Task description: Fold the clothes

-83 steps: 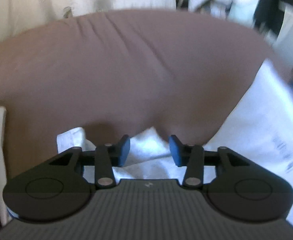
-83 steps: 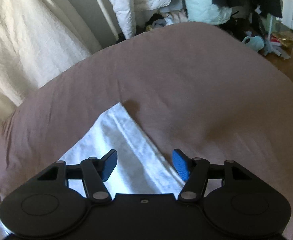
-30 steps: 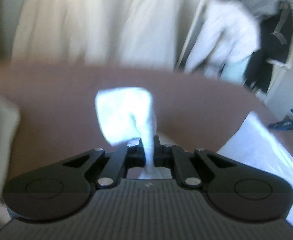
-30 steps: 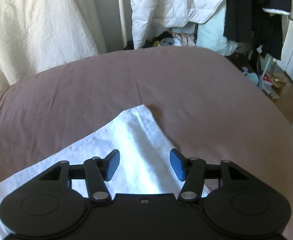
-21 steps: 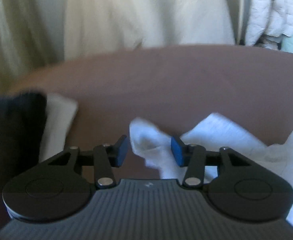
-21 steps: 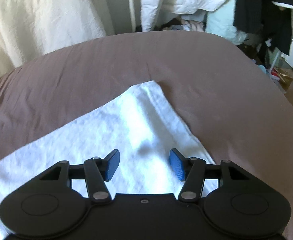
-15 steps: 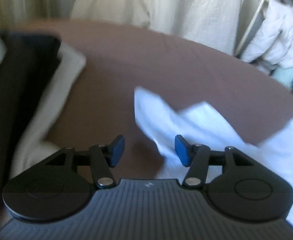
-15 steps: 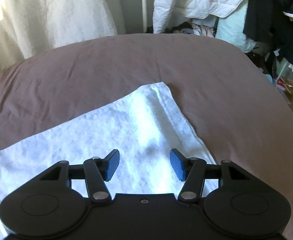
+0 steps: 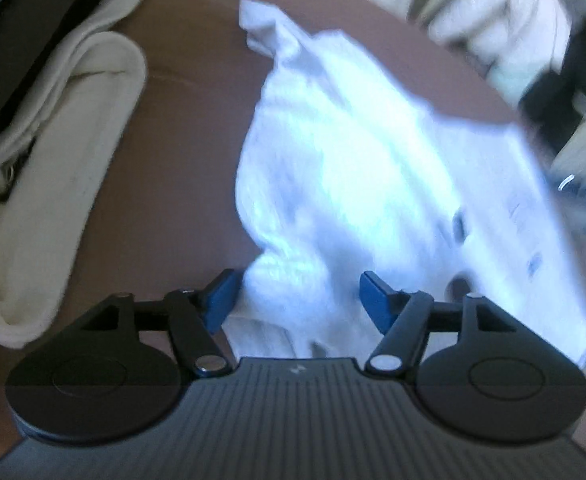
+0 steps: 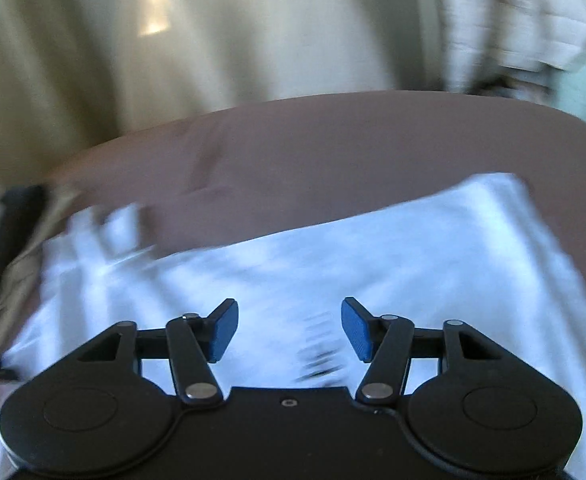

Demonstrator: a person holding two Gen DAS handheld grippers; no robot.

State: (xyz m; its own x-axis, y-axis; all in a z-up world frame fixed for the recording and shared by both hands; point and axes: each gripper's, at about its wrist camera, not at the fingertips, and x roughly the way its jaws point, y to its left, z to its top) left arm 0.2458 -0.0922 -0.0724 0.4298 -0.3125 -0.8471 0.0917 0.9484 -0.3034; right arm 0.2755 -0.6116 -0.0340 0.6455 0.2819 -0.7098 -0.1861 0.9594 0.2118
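A white garment [image 9: 353, 160] lies spread on the brown bed sheet [image 9: 181, 160], with a bunched sleeve end [image 9: 261, 20] pointing away. My left gripper [image 9: 297, 294] hovers over its rumpled near edge. Its jaws are apart and closing, with a fold of white cloth between them that the pads do not press. In the right wrist view the same white garment [image 10: 373, 264] stretches across the sheet [image 10: 373, 148]. My right gripper [image 10: 290, 320] is above it beside a dark print [image 10: 321, 356], its jaws opening with nothing held. Both views are blurred.
A folded cream garment [image 9: 65, 128] lies left of the white one, with a dark item [image 9: 33, 40] beyond it. Pale curtains [image 10: 213, 32] hang behind the bed. Hanging clothes [image 9: 493, 20] fill the far right, and the bed's edge curves there.
The left gripper let go of the white sleeve, opened and swung down over the garment's near edge. The right view swept leftwards across the garment, and its jaws widened a little.
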